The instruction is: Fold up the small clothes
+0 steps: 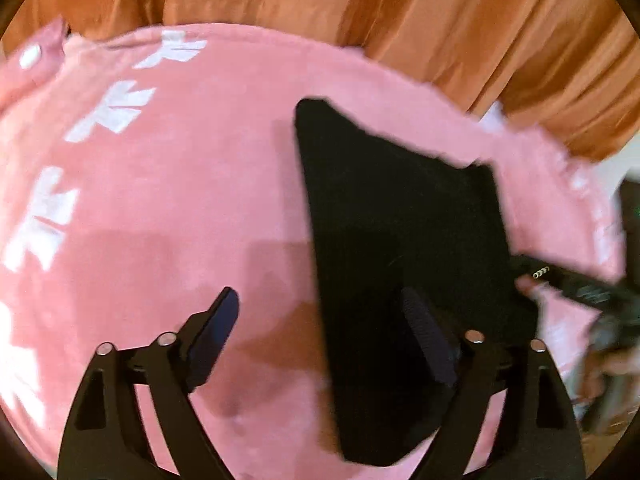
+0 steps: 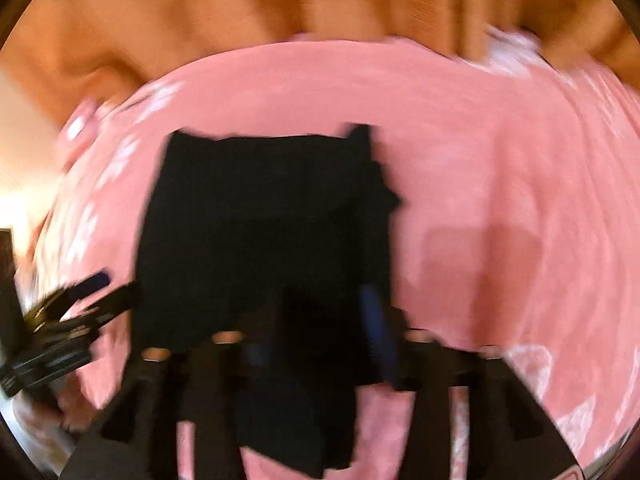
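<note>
A small black garment lies flat in a folded slab on a pink blanket. My left gripper stands wide open just above it. Its right finger is over the garment's near part and its left finger is over bare blanket. The right wrist view is blurred: the black garment fills the middle. My right gripper has its jaws apart at the garment's near edge, with black cloth lying between the fingers and spilling toward the camera. Each gripper shows at the edge of the other's view.
The pink blanket has white leaf-like prints along its left side. Orange draped fabric runs behind the blanket's far edge. A hand and the right gripper's body sit at the garment's right edge.
</note>
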Demonstrator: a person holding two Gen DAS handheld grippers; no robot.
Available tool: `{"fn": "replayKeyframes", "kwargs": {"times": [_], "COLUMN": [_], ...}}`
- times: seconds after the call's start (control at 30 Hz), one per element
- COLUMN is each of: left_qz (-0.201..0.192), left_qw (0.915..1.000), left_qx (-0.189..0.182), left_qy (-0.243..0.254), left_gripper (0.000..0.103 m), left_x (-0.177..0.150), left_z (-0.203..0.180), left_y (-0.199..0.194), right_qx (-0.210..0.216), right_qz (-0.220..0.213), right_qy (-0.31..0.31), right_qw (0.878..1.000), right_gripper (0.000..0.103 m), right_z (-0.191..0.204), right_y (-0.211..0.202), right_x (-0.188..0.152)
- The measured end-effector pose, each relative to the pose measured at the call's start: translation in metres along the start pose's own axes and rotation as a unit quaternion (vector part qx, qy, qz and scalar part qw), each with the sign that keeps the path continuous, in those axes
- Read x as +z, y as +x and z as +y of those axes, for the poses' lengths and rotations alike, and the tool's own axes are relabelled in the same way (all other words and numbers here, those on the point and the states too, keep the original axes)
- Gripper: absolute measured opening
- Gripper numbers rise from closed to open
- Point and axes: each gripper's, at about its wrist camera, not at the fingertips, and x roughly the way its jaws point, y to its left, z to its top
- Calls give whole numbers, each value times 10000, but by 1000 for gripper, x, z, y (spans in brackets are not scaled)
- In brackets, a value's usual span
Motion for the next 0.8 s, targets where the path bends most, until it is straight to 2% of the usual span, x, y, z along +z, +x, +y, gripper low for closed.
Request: {"fn": "replayKeyframes", "kwargs": {"times": [0.03,0.07,0.1,0.13,0.2,0.23,0.27,0.3,0.33,0.37,0.4,0.43,0.5,0.57,0.67,0.77,0.8], "left_qz": [29,168,289,405,491,368,218,222,157,158,211,250,213,-62,-779,-988,-977], "left_qw": [9998,9985,9971,9954,9942,9953,9977,9988,9994,9986,9982,9982,9975,9951,9915,9902,9918], "left_qx": [-175,-450,-566,-613,-605,-589,-457,-344,-294,-509,-561,-530,-665,-983,-1023,-977,-823], "left_qy": [-107,-278,-422,-622,-736,-672,-451,-285,-128,-63,-58,-85,-110,-108,218,116,71], "left_gripper": [91,91,91,91,93,95,94,92,75,62,54,38,24,22,23,32,40], "left_x": [3,5,8,9,9,10,10,10,10,12,16,22,33,52,80,99,103], "left_z": [2,4,7,10,11,9,2,-4,-9,-12,-13,-15,-15,-13,-12,4,11], "left_y": [2,7,15,26,41,43,44,46,46,45,44,40,26,-2,-53,-70,-63], "right_qx": [144,354,492,614,644,702,750,756,678,605,742,914,937,1050,1417,1613,1617], "right_qz": [36,63,77,91,193,279,195,71,85,58,40,69,-15,-400,-1080,-1496,-1533], "right_qy": [218,380,480,587,641,659,642,565,438,277,223,228,235,88,-9,-48,-7], "right_qw": [9997,9986,9976,9963,9957,9950,9949,9955,9967,9978,9970,9955,9953,9936,9840,9755,9749], "right_gripper": [55,61,68,70,72,76,80,80,77,59,35,29,23,22,22,23,27], "right_z": [-8,-13,-20,-24,-24,-23,-22,-18,-12,-3,0,4,14,31,53,64,64], "right_y": [2,6,8,14,29,39,41,40,41,40,39,38,32,10,-32,-56,-52], "right_x": [1,2,2,3,5,5,5,4,4,5,7,9,16,25,40,60,66]}}
